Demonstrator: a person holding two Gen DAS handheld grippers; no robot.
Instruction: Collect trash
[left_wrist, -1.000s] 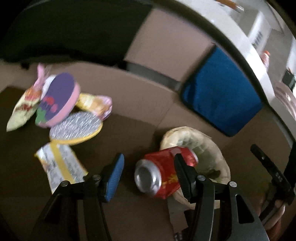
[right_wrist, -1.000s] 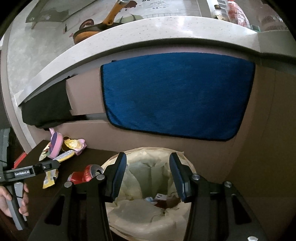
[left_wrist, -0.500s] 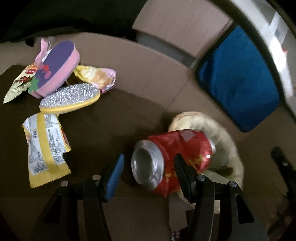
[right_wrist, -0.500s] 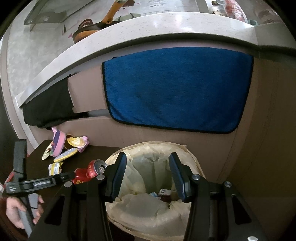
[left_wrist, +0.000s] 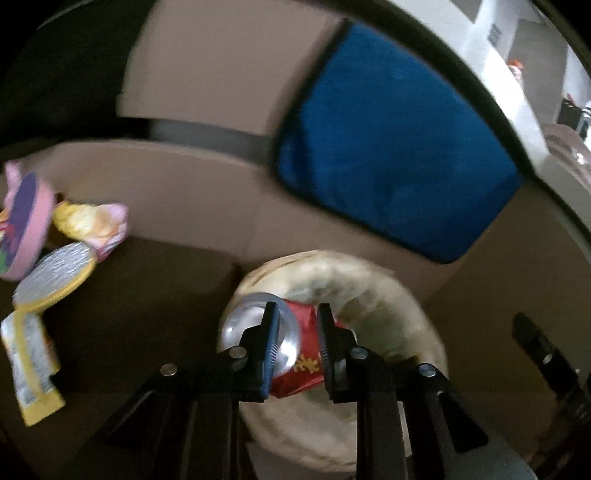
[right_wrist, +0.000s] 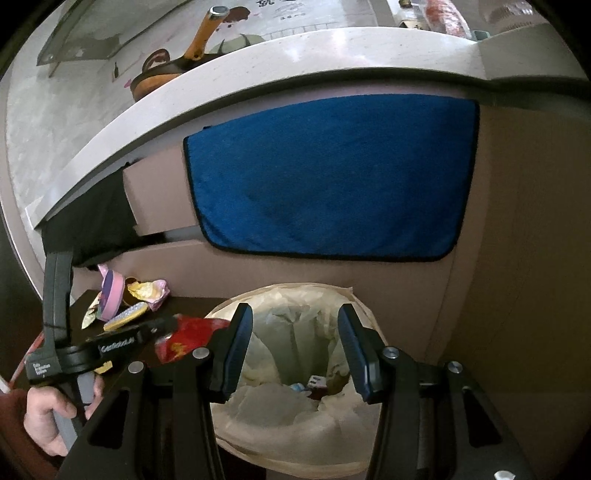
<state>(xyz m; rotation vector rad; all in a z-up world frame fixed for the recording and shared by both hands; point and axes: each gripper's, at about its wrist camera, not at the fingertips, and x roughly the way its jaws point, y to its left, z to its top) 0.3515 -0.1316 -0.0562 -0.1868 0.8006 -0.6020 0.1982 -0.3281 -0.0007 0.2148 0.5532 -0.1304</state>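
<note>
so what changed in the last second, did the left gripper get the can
Yes. The left gripper has just been closing and is now clamped on the crushed red can, which it has carried from the dark table toward the lined bin. The right gripper is open over the bin as before, and the wrappers and sponges are unmoved.

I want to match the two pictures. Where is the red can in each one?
Left wrist view: the red can sits low in the middle, squeezed in the left claw, just before the bin's rim.
Right wrist view: the can is low on the left, left of the bin.
Shared landmark: the blue towel hanging behind.
</note>
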